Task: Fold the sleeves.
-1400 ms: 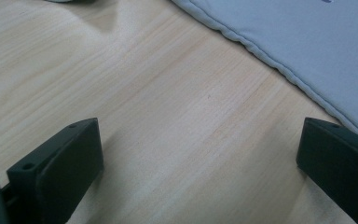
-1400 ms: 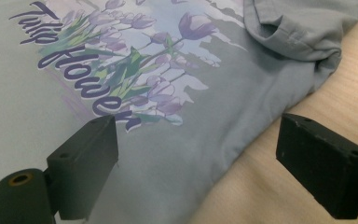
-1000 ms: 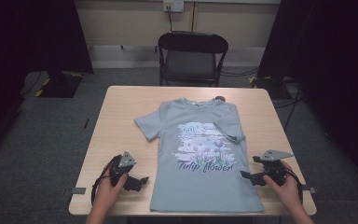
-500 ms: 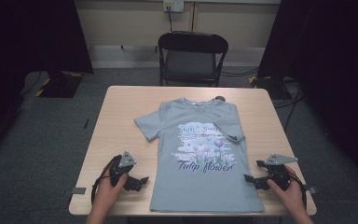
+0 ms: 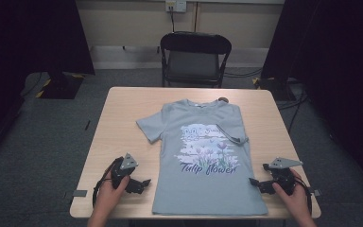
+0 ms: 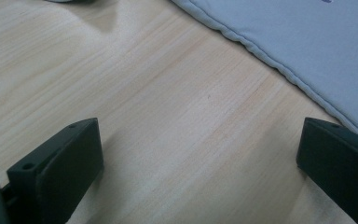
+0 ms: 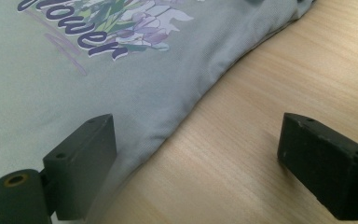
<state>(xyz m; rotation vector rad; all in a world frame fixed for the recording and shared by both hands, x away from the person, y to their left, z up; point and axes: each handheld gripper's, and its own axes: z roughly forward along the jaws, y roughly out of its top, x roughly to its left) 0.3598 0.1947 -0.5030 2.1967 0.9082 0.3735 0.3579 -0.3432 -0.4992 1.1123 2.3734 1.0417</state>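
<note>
Shirt (image 5: 203,161) lying flat, one sleeve folded in; left gripper (image 5: 143,183) at 9 o'clock, right gripper (image 5: 254,182) at 3, both spread, gripping nothing; folding barely starting

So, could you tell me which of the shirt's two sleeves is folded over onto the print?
The sleeve on the right gripper's side lies folded across the chest; the other sleeve lies spread flat on the table.

Bare table (image 5: 123,118) all down the left of the shirt (image 5: 208,189), plenty of room to slide in there. Right side has a narrower bare strip. A chair (image 5: 194,56) sits past the far edge, off the tabletop.
</note>
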